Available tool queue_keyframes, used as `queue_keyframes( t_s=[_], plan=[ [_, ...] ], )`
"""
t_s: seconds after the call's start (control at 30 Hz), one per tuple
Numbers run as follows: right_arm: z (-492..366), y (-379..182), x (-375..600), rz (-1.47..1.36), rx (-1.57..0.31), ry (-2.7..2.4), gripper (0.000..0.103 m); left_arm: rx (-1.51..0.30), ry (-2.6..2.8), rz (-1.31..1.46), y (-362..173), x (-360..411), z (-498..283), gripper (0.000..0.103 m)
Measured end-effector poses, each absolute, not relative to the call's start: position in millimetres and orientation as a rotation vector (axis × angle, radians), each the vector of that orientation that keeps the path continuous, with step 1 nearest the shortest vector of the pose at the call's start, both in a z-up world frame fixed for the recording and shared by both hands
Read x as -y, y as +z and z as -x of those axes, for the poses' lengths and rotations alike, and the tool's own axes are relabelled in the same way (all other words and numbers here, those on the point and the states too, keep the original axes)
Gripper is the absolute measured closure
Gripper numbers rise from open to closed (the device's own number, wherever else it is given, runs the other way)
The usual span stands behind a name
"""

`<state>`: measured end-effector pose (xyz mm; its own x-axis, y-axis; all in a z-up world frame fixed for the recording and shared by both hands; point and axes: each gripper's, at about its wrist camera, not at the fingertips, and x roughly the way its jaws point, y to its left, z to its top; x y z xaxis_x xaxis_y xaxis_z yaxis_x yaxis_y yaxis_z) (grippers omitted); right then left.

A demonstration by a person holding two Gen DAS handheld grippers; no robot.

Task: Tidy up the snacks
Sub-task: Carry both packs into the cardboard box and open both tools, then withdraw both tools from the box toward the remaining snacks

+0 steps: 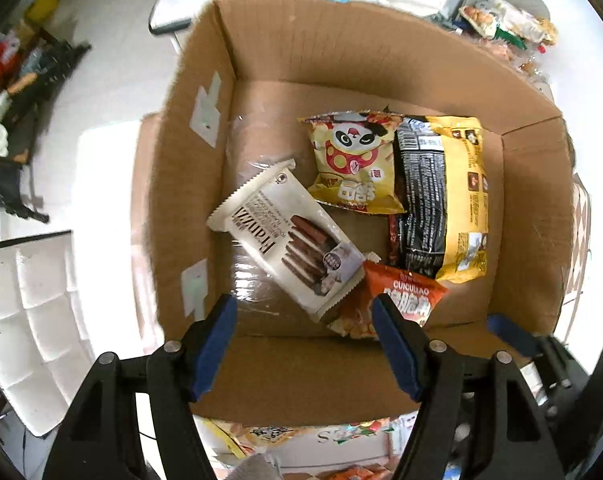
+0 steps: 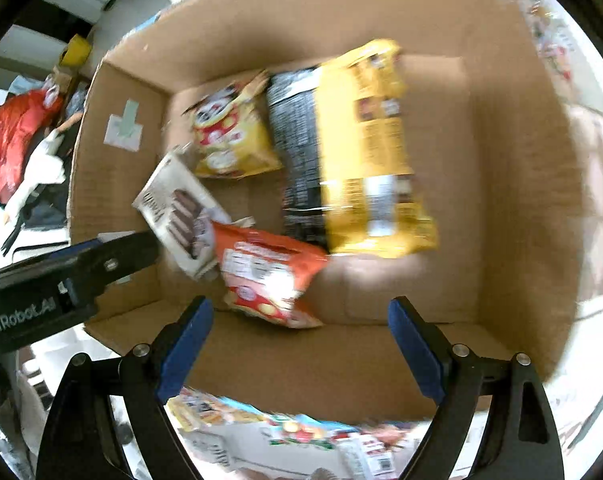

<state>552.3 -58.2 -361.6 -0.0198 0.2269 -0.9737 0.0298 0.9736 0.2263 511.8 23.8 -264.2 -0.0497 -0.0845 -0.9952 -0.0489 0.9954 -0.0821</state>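
Observation:
An open cardboard box holds several snack packs: a white wafer pack, a yellow panda bag, a black-and-yellow bag and an orange bag. My left gripper is open and empty above the box's near wall. My right gripper is open and empty over the same box, above the orange bag. The wafer pack, the panda bag and the black-and-yellow bag lie beyond. The left gripper's finger reaches in from the left.
More snack packs lie on the table below the box's near wall and beyond its far right corner. A white chair stands at the left. Clutter lies on the floor at the far left.

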Motion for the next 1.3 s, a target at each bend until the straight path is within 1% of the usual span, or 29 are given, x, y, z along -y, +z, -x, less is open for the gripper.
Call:
queue_keyframes(
  t_s=[0.23,0.47,0.6,0.77,0.97,1.0,1.03,1.1,1.17,1.3],
  plan=[
    [-527,-327,88,-0.139,-1.462,0.061,0.012,-1.462,-0.004,0.035,-220,-34,-485,0.035],
    [-500,-254,89,-0.088,-1.332,0.031,0.012,-1.319,-0.003,0.009,-172,-33,-461,0.035],
    [-480,-217,90,-0.077,-1.279,0.030,0.012,-1.280,-0.008,0.034,-150,-33,-443,0.035],
    [-453,-188,94,-0.095,-1.247,0.051,0.012,-1.247,-0.002,0.062,-127,-37,-413,0.035],
    [-413,-161,92,-0.102,-1.232,0.101,0.012,-1.226,0.000,0.105,-114,-42,-375,0.035],
    [-406,-160,92,-0.105,-1.239,0.111,0.012,-1.224,0.004,0.113,-113,-42,-369,0.033],
    [-400,-161,92,-0.109,-1.248,0.121,0.012,-1.225,0.008,0.119,-115,-43,-363,0.022],
    [-387,-167,93,-0.118,-1.280,0.137,0.012,-1.225,0.019,0.131,-120,-46,-351,0.010],
    [-373,-181,94,-0.132,-1.327,0.149,0.012,-1.233,0.046,0.133,-128,-50,-340,0.009],
    [-349,-225,96,-0.165,-1.443,0.155,0.012,-1.329,0.087,0.199,-165,-65,-314,0.009]
  ],
)
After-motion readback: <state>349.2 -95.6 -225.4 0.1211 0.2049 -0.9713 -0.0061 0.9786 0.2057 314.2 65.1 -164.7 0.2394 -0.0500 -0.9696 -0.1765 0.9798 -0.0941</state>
